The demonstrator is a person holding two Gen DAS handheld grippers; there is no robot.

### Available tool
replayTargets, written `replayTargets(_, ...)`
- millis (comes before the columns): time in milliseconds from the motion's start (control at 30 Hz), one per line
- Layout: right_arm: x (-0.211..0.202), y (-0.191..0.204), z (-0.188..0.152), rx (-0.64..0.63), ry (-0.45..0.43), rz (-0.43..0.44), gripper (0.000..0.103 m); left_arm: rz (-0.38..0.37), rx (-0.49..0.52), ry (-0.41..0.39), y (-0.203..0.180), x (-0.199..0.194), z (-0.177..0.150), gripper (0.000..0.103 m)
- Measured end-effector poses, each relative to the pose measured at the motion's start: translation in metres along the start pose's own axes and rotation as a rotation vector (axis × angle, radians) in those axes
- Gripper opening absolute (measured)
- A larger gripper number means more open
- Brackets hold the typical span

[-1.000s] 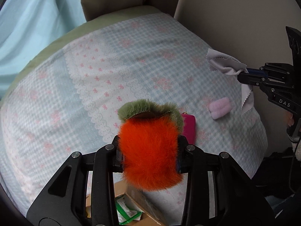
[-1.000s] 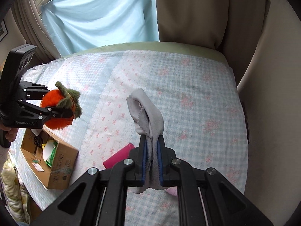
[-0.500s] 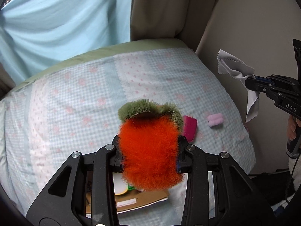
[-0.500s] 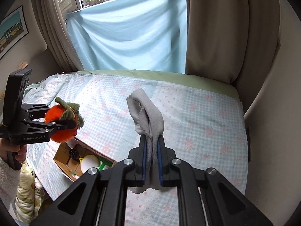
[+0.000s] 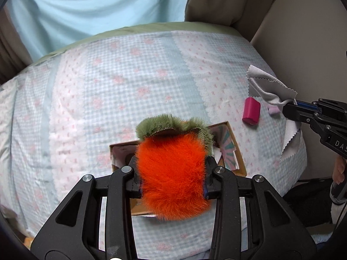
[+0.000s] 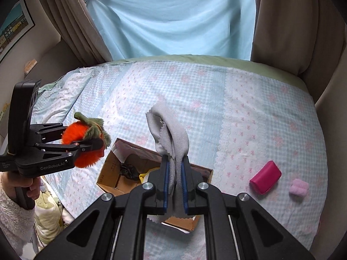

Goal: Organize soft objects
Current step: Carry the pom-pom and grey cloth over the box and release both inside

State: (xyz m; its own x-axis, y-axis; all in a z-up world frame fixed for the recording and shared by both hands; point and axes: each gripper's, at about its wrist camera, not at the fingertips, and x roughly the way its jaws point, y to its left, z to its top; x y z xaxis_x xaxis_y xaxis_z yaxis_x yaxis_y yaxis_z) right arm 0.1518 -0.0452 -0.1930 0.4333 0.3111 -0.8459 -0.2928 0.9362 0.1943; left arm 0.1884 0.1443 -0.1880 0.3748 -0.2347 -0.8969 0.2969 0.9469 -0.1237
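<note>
Left wrist view looks down over the left gripper (image 5: 172, 173), whose black angular arms end in pads pressed into the flanks of a fluffy orange plush fruit (image 5: 171, 173). The toy's long, bright fur bulges out past both pads, and a fuzzy olive-green leaf cap with a woven underside curls over its top. It hangs in the air above the cardboard box (image 5: 237, 151), an open, shallow brown carton lying on the bed (image 5: 108, 91). The bedspread is a quilted cotton of pale blue gingham with small pink bows and flowers, crossed by scalloped seams, with a plain sage-green sheet at its far edge.

Right wrist view shows the right gripper (image 6: 174, 186) with its blue-padded jaws squeezed nearly together on a thin grey cloth (image 6: 171, 130). The cloth is soft and matte, with pinked zigzag edges; it stands up in a limp fold above the pads and a short tail hangs below them. It too is held over the cardboard box, nearer the box's right side, while the plush fruit is at the box's left corner. Inside the box lie something dark and crumpled and something yellow, too hidden to identify.

Right of the box, on the bedspread, rests a smooth magenta pouch (image 6: 265, 180) of rounded rectangular shape, and just beyond it a small fuzzy pale-pink item (image 6: 299, 186).
</note>
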Motion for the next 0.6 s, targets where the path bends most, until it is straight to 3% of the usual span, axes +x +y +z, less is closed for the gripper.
replayTargets(267, 0.072, 0.054, -0.016, 0.014, 0.121, -0.009, 0.009, -0.01, 0.027, 0.12, 0.064, 0.047, -0.036, 0.032)
replayTargets(600, 0.16, 0.061, -0.041, 0.001, 0.286, -0.018, 0.009, -0.028, -0.005, 0.236, 0.083, 0.121, -0.063, 0.032)
